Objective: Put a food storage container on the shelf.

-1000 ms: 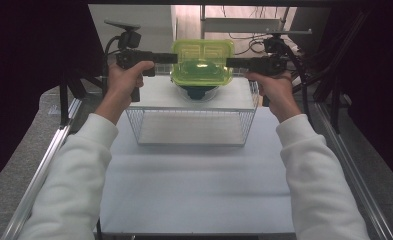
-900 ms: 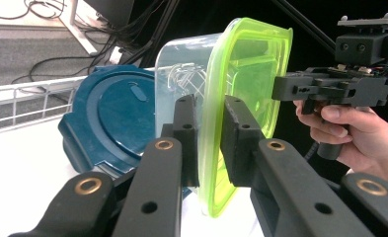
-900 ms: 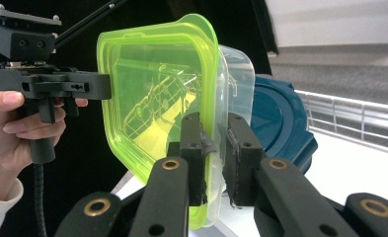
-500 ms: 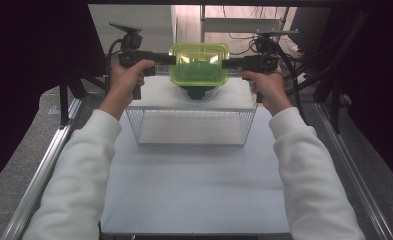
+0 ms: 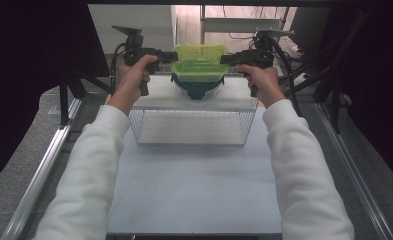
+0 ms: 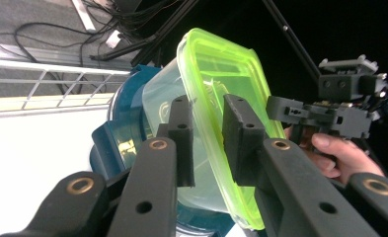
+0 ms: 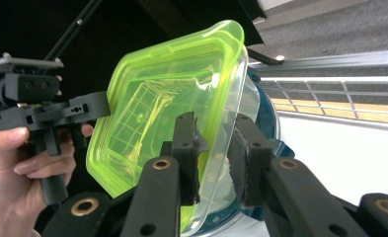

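A clear container with a lime-green lid (image 5: 199, 62) is held from both sides at the far end of the table. It sits right over a dark blue bowl (image 5: 198, 89); I cannot tell if they touch. My left gripper (image 5: 174, 56) is shut on its left rim and my right gripper (image 5: 224, 59) on its right rim. Both pairs of jaws have just been opening slightly, the rim still between them. In the left gripper view the left gripper (image 6: 209, 133) straddles the container's rim (image 6: 216, 74). In the right gripper view the right gripper (image 7: 213, 143) does the same on the container (image 7: 167, 98).
A wire basket (image 5: 246, 125) stands on the white tabletop (image 5: 194, 190) just in front of the bowl. Metal rails (image 5: 39, 170) run along both table sides. Cables and dark stands crowd the back.
Both hands have carried the container a little farther away and down, toward the blue bowl. The grip on each side looks the same.
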